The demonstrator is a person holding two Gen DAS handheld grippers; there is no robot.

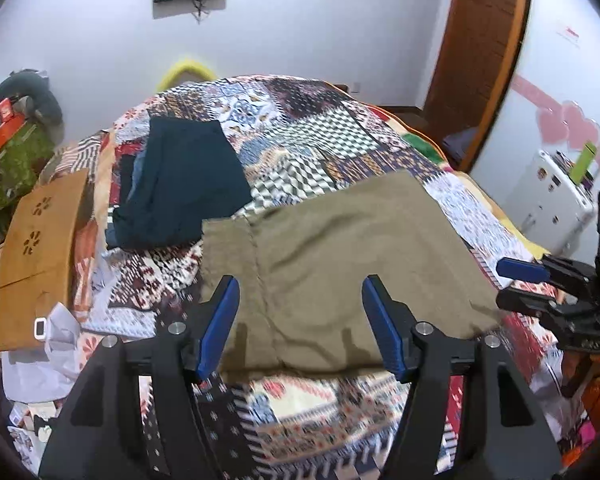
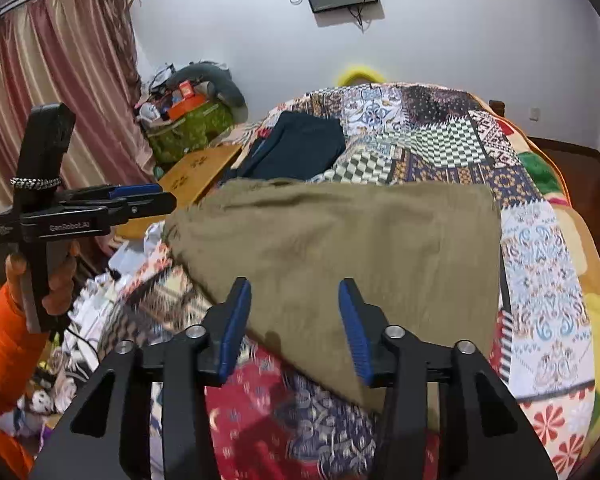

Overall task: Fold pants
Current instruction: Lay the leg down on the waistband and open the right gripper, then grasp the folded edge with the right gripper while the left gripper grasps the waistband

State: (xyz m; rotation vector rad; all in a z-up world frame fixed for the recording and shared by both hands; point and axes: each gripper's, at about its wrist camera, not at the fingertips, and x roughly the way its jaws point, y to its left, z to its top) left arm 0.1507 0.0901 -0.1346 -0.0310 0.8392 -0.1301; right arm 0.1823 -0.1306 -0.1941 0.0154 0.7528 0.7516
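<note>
Olive-khaki pants (image 1: 348, 264) lie folded flat on the patchwork bedspread (image 1: 300, 148); they also show in the right wrist view (image 2: 360, 244). My left gripper (image 1: 298, 292) is open and empty, hovering over the pants' near edge. My right gripper (image 2: 294, 296) is open and empty above the pants' near corner. In the left wrist view the right gripper (image 1: 516, 284) shows side-on at the right edge of the pants. In the right wrist view the left gripper (image 2: 156, 198) shows at the left, held by a hand in an orange sleeve.
A folded dark teal garment (image 1: 184, 184) lies on the bed behind the pants, also seen in the right wrist view (image 2: 296, 148). A wooden board (image 1: 40, 248) and clutter sit left of the bed. A white appliance (image 1: 552, 196) stands at right.
</note>
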